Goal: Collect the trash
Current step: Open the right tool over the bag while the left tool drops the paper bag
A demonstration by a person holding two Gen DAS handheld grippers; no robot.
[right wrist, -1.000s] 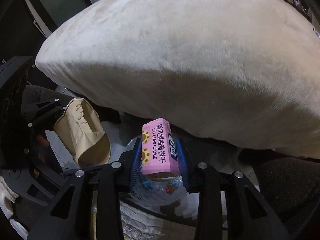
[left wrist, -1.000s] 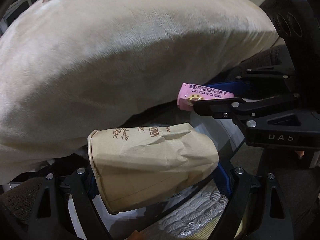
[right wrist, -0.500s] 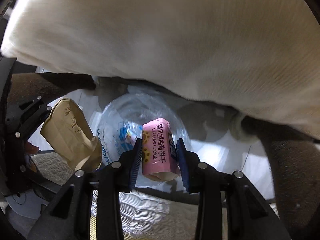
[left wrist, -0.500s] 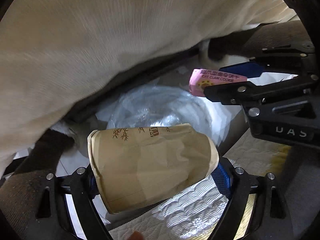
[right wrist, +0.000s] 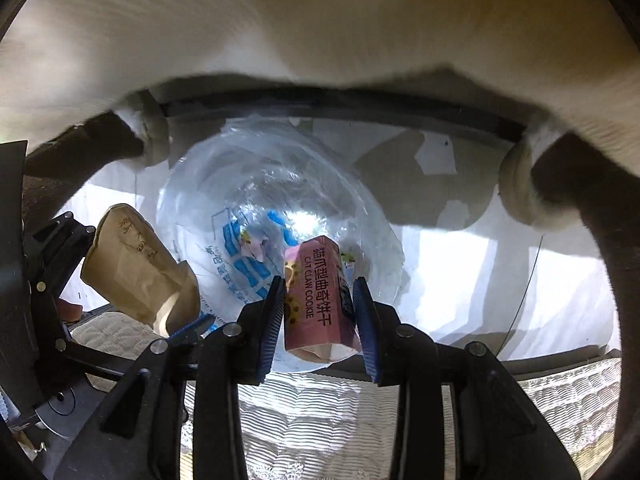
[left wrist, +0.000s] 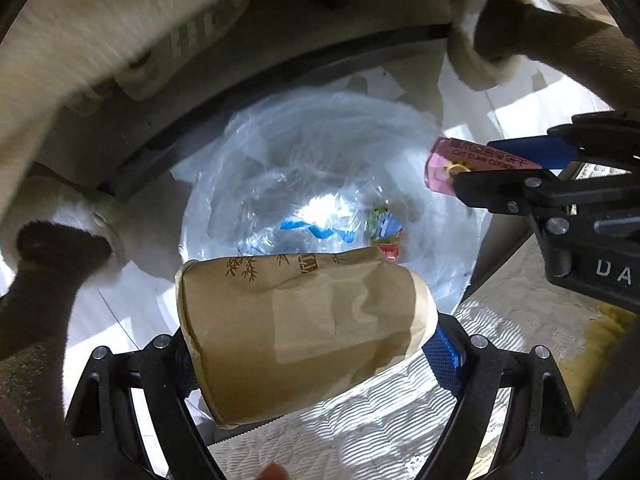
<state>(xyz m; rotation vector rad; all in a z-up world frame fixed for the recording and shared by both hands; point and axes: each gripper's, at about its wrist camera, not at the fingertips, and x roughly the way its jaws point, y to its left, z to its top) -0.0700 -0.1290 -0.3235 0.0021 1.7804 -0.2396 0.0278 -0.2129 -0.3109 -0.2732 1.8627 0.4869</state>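
Note:
My left gripper (left wrist: 312,344) is shut on a crushed brown paper cup (left wrist: 304,328), held sideways just above the near rim of a trash bin lined with a clear plastic bag (left wrist: 320,152). My right gripper (right wrist: 320,304) is shut on a pink cookie box (right wrist: 316,296), held over the same bin (right wrist: 280,184). The cup also shows at the left of the right wrist view (right wrist: 136,268), and the pink box at the right of the left wrist view (left wrist: 472,164). Some wrappers (left wrist: 384,228) lie at the bottom of the bag.
A large beige plush cushion (right wrist: 320,20) hangs over the far side of the bin. Dark furry legs with white cuffs (right wrist: 560,184) stand on the white floor on both sides. A white textured bed cover (right wrist: 320,420) lies under the grippers.
Both grippers have moved forward and tilted down over the bin. The bin's inside now fills the middle of both views and the cushion has slid up. Both still hold their items.

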